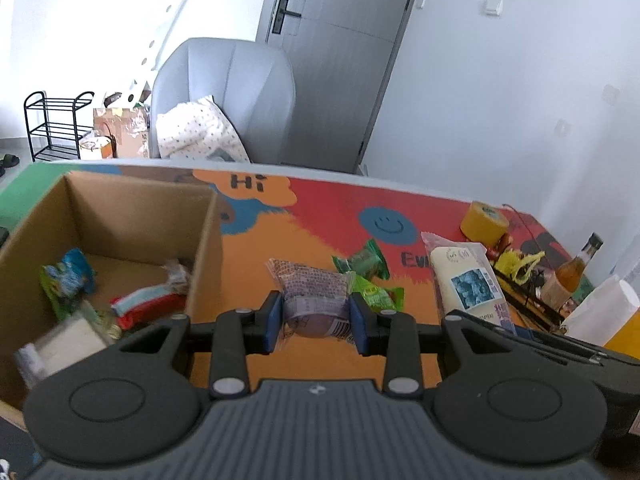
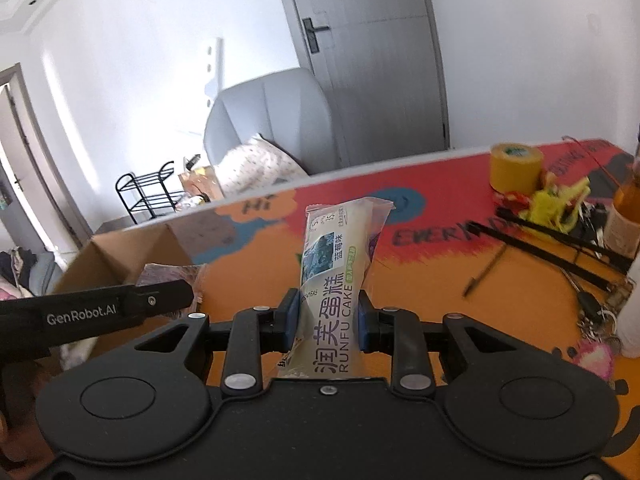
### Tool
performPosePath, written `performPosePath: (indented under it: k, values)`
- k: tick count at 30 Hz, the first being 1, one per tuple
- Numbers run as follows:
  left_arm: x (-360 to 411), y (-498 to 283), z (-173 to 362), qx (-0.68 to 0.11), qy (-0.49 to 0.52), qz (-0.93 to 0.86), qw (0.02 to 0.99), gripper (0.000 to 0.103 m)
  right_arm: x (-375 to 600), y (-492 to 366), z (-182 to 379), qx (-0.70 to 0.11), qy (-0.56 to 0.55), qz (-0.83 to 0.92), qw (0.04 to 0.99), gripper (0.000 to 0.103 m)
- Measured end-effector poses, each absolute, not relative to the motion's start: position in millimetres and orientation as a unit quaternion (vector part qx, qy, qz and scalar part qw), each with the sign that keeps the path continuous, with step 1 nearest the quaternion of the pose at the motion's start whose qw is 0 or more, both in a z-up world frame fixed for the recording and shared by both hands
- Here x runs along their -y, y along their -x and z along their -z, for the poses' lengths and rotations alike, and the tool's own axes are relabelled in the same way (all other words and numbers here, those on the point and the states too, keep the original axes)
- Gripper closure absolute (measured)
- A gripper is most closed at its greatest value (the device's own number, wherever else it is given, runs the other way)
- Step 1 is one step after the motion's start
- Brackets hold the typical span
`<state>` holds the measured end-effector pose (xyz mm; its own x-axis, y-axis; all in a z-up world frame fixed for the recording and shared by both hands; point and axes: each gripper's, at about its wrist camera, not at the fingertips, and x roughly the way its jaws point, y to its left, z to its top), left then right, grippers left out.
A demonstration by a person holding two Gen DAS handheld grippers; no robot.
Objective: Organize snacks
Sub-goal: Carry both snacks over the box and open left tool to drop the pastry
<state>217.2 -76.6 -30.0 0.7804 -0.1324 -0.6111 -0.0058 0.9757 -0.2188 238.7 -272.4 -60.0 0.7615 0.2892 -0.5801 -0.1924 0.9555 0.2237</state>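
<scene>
The right tongs (image 2: pixel 328 322) are clenched on a cream cake packet (image 2: pixel 340 276), gripping its lower part; its long axis runs straight away from the tongs, the sealed end pointing up and forward, lifted above the bench (image 2: pixel 420 288). The left tongs (image 1: pixel 316 322) grasp a purple-wrapped bun (image 1: pixel 314 296) by its near end, its length also lying along the fingers, just right of the cardboard box (image 1: pixel 204 248). Both pairs are held roughly level, side by side. Several wrapped snacks lie inside the box; two green candies (image 1: pixel 366 276) rest on the bench beyond the bun.
</scene>
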Motion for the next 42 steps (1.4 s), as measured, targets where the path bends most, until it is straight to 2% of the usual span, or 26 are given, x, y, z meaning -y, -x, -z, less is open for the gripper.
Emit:
performPosePath:
  k: [15,33,37,42]
  values:
    - [20.4,-199.1,5.6,-0.31,0.107,0.016,0.944,0.069,220.3,-231.9,32.2,-0.295,-0.074,-0.17,0.937,0.076]
    - [-51.2,-203.0,9.7,-0.313,0.143,-0.015,0.939,0.067,162.7,-235.6,29.6,-0.301,-0.044,-0.207,0.93,0.076]
    - [-57.3,-201.6,5.7,-0.305,0.146,-0.025,0.941,0.05,152.4,-238.8,28.5,-0.303,-0.041,-0.22,0.926,0.076]
    - [-69.1,-197.3,2.7,-0.302,0.149,-0.046,0.94,0.046,136.8,-242.7,28.4,-0.307,-0.037,-0.242,0.92,0.076]
